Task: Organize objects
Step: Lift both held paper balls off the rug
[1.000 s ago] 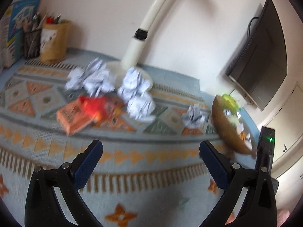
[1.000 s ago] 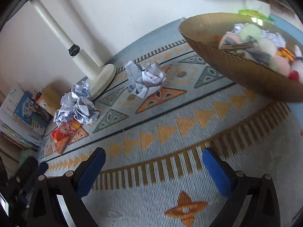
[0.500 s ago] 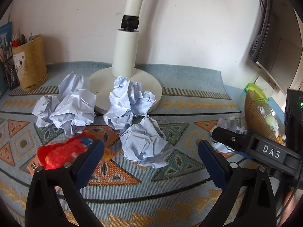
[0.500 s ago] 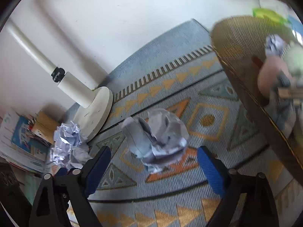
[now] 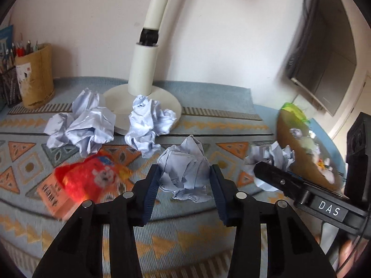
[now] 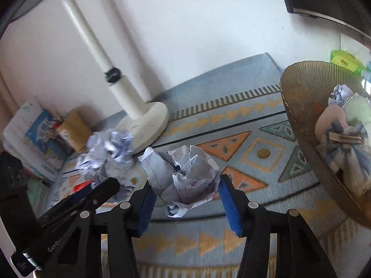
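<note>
I see a plain white wall behind a patterned blue rug, a white lamp stand on it, and a dark wall-mounted screen to the right

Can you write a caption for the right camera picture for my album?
Right tongs squeeze a crumpled white paper ball on the patterned rug, beside a ribbed golden bowl.

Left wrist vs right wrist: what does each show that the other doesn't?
Only the left wrist view: the left gripper closed around a crumpled paper ball, a red snack packet, and a pen holder.

Only the right wrist view: the right gripper closed around a paper ball with handwriting, and books by the wall.

Both: the white lamp base, the patterned rug, the bowl of odds and ends, loose paper balls.
</note>
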`<state>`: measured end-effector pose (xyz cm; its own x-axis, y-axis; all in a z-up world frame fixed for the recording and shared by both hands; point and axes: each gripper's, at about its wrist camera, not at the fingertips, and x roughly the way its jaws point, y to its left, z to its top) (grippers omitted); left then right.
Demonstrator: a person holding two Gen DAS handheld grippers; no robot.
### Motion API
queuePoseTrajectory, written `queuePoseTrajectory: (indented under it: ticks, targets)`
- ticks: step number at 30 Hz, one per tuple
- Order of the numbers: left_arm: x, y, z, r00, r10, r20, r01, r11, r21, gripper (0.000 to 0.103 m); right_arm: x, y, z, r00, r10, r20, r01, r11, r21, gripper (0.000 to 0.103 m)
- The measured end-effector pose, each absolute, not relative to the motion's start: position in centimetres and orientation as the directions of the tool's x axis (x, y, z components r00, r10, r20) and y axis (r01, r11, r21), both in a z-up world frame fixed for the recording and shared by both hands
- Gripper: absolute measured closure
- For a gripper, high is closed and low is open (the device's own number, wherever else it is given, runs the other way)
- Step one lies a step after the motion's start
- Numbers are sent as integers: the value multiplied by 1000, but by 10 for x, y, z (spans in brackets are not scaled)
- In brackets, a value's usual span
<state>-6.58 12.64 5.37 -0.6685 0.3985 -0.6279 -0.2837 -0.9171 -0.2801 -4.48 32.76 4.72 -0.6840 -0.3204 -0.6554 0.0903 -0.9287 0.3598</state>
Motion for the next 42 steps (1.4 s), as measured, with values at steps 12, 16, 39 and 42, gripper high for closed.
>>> queuePoseTrajectory:
  ticks: [12, 16, 39, 42]
  targets:
    - [17, 105, 36, -710, 346, -613, -230, -937, -262, 62, 26, 295, 12, -621, -329, -712, 173, -943, 284, 50]
    - [15, 100, 35, -718, 351, -601, -219, -934, -284, 61, 19, 299, 7, -600, -340, -724, 159, -938, 309, 47]
    - [16, 95, 31, -703, 374, -604, -220, -923, -315, 60, 25, 302, 14, -665, -293, -687, 130, -951, 279, 34]
    - [17, 95, 31, -703, 378, -602, -225, -922, -317, 60, 32, 299, 19, -679, -346, -648, 197, -936, 293, 55]
